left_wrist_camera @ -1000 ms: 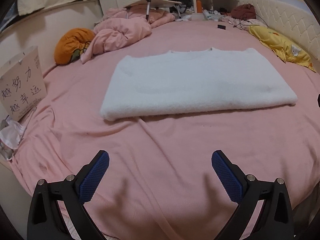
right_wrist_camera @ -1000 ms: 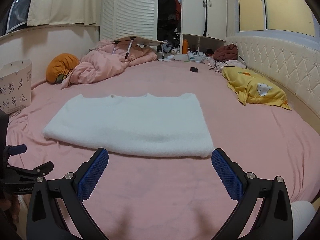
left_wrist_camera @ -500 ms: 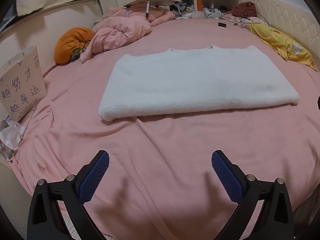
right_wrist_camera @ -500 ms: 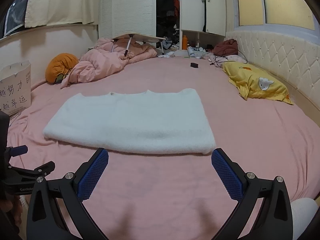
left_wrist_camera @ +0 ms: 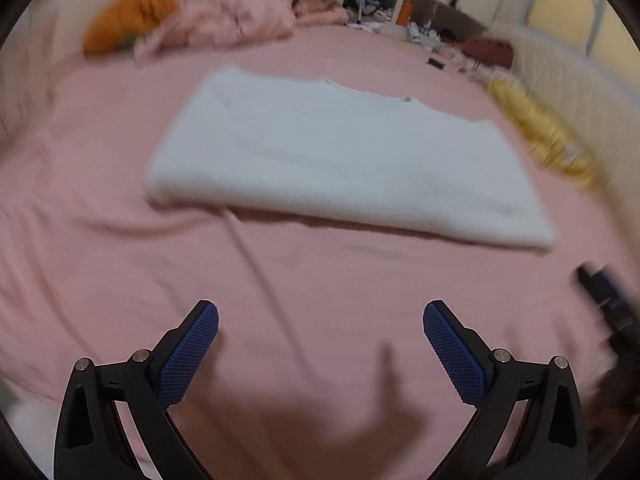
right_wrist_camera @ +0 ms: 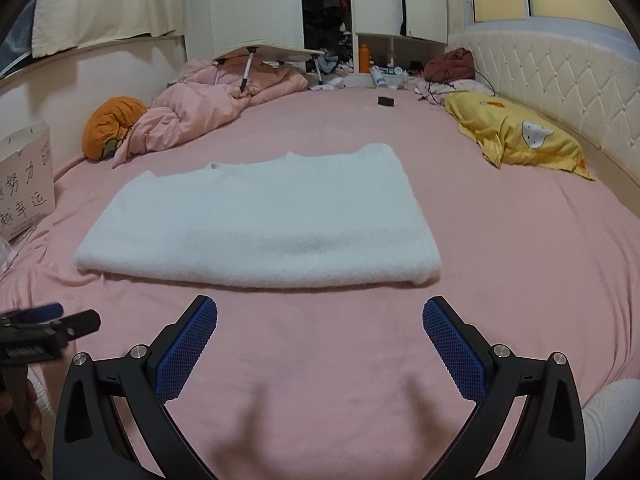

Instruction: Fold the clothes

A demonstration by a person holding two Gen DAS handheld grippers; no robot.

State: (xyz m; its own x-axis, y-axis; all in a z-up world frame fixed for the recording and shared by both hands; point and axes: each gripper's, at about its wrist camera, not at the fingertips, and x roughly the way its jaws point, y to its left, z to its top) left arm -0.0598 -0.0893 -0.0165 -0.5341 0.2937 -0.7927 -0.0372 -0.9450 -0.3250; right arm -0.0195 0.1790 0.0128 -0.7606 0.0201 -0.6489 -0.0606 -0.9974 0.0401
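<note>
Both tongs stand wide and hold nothing. The left gripper hangs over bare pink sheet, short of the white garment. The right gripper hovers just short of that garment's near folded edge.

The garment lies flat in the middle of the bed, folded into a broad rectangle, with the neckline showing along its far edge and a thick rolled fold along the near one.

What has changed: half a second ago the left view was sharp and level; now it is blurred and tilted, with the garment running down to the right. The left tongs are swinging quickly, and the garment sits a little farther up the frame. The right view has shifted only slightly, with the garment looming somewhat larger and nearer the fingers. The garment itself has kept its shape and place.

My judgement is that the cloth is between folds or just finished: the rectangle would fit either one more fold across its width or a done garment with the tongs drawing off.
</note>
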